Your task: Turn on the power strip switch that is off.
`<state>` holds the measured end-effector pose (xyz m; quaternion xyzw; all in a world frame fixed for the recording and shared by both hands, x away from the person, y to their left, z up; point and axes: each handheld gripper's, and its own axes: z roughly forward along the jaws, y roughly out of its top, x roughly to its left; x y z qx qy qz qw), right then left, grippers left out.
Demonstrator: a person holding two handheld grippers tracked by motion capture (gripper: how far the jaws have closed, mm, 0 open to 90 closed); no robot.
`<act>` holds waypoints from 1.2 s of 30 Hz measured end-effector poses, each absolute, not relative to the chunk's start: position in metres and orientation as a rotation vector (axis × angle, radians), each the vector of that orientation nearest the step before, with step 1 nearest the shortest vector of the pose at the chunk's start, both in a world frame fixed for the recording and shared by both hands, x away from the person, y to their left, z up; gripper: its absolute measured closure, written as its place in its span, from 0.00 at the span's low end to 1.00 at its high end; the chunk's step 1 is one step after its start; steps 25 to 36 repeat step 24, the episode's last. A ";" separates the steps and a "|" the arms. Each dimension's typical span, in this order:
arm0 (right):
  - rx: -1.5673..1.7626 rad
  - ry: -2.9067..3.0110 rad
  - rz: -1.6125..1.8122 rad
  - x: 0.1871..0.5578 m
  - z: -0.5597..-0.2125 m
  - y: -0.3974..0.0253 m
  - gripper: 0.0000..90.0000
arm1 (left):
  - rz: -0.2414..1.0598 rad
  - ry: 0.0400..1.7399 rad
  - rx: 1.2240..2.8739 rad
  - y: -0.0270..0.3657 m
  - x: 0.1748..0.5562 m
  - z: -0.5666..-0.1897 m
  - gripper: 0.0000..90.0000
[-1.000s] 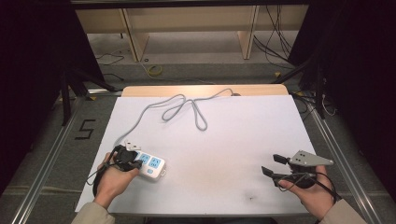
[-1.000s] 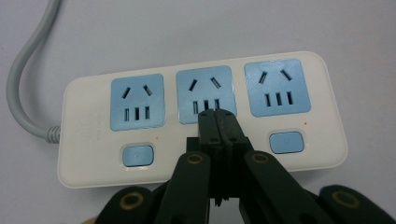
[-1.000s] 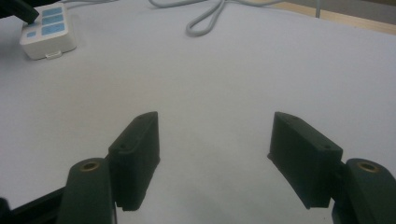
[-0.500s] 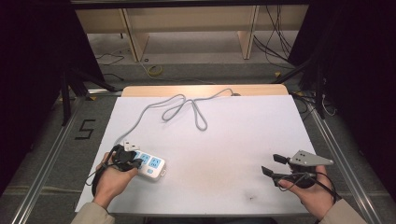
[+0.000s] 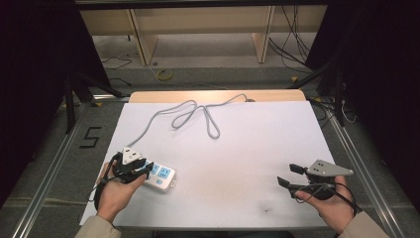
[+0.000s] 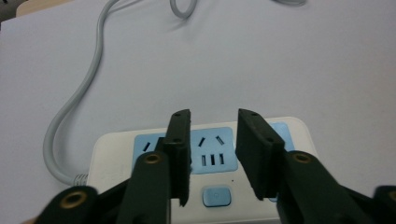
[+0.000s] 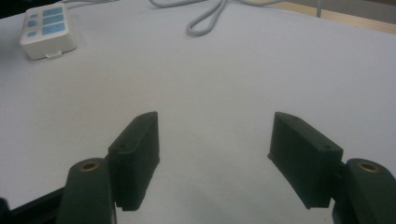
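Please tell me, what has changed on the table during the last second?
Nothing has visibly changed. The left gripper stays over the white power strip, jaws apart, and the right gripper stays open above the bare table. The grey cable lies as before.

A black "5" (image 5: 90,137) is marked on the floor.

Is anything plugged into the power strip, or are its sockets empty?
Empty, as far as visible: the power strip lies flat with bare slots in its blue socket faces. The left tool hovers open above it, hiding parts of the outer sockets.
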<state>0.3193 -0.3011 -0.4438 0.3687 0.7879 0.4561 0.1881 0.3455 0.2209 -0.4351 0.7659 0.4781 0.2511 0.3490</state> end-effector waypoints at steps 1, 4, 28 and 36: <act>1.038 2.217 1.283 0.319 -0.444 -0.301 0.37 | 0.650 1.225 1.975 0.222 0.344 -0.434 0.64; 1.044 2.215 1.286 0.319 -0.444 -0.301 0.37 | 0.645 1.181 1.943 0.226 0.339 -0.434 0.51; 1.025 2.229 1.286 0.322 -0.446 -0.300 0.35 | 0.674 1.149 1.929 0.230 0.320 -0.442 0.26; 1.025 2.229 1.286 0.322 -0.446 -0.300 0.35 | 0.674 1.149 1.929 0.230 0.320 -0.442 0.26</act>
